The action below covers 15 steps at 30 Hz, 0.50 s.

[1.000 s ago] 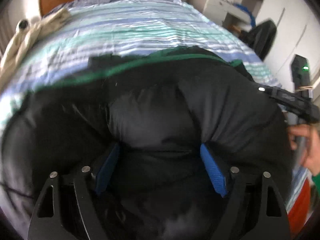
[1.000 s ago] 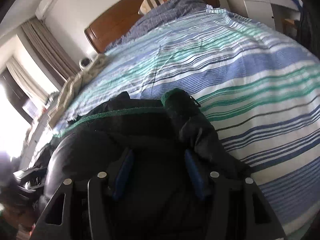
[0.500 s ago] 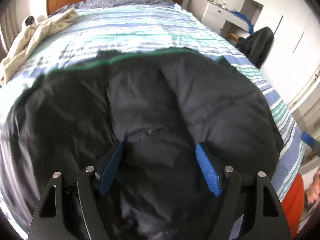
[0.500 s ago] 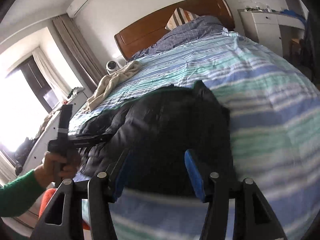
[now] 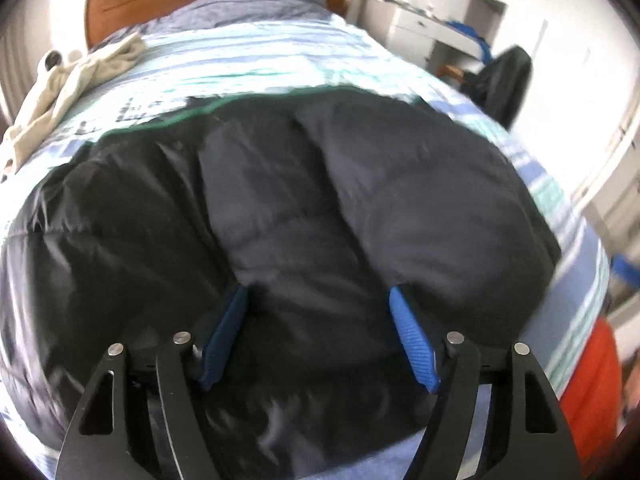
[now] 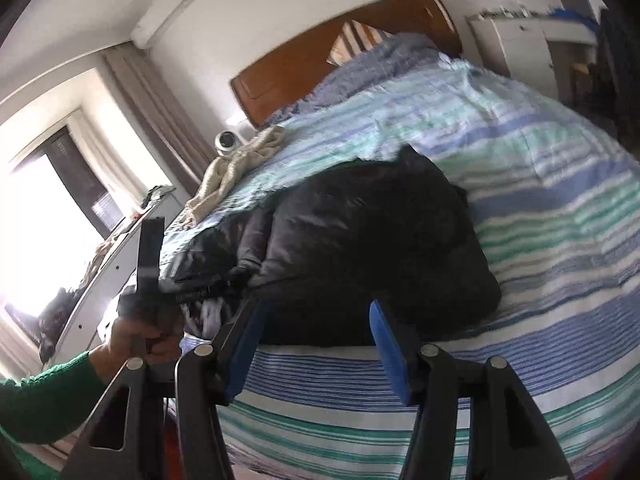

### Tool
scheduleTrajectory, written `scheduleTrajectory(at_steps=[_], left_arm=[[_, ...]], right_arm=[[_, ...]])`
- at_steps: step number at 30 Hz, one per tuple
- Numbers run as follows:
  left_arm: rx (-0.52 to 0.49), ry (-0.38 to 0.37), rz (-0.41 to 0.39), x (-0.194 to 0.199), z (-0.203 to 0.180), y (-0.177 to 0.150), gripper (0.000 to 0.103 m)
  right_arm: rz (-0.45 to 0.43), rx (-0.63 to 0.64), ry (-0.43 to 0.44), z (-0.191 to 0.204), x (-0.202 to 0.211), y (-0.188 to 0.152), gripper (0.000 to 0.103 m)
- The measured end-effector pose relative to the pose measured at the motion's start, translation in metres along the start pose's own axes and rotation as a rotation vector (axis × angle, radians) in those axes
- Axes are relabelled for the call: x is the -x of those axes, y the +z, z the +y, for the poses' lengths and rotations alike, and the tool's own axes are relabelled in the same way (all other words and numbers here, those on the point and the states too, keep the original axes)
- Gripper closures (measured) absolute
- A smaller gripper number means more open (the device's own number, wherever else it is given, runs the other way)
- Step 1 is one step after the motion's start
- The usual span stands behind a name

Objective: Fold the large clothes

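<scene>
Since a second ago the right gripper has pulled back off the black padded jacket: its two blue pads then sat on the dark fabric, and now they stand wide apart above the striped bedcover at the near edge of the bed, holding nothing. The left gripper has stayed low over the jacket, its two blue pads spread, with a puffed fold of the jacket bulging between them; motion blur makes it hard to say whether the pads press the fabric or merely flank it, though the jaws look open. One jacket lies on the bed, bundled into a thick mound near the foot edge, a thin green trim running along its far side. From the right wrist view the left hand, in one green sleeve, holds its gripper handle at the jacket's left end. One cream garment lies crumpled on the far left part of the bedcover, well apart from the jacket. One striped pillow leans against the wooden headboard, and one small white camera-like device sits beside the cream garment.
</scene>
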<state>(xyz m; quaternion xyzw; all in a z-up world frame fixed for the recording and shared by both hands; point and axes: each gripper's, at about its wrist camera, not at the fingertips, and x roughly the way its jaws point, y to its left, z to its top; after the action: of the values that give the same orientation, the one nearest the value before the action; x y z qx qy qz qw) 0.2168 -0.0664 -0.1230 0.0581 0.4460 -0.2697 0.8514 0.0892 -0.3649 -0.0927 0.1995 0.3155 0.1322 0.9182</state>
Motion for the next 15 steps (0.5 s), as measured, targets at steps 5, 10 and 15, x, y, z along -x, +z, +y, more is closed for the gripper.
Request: scheduleTrajectory(at_steps=[5,10,15], left_arm=[[0.016,-0.007,-0.031,-0.026,0.011,-0.011,0.026],[-0.013,0.022,0.001,-0.018,0.005,-0.003,0.027],[-0.105,0.036,0.015,0.013,-0.018,-0.023,0.030]], right_arm=[[0.024,-0.005,-0.006,0.006,-0.010,-0.002,0.047],[0.021,-0.004,0.013,0.011,-0.009,-0.002,0.047],[0.013,0.019,0.016,0.016,0.002,-0.002,0.047]])
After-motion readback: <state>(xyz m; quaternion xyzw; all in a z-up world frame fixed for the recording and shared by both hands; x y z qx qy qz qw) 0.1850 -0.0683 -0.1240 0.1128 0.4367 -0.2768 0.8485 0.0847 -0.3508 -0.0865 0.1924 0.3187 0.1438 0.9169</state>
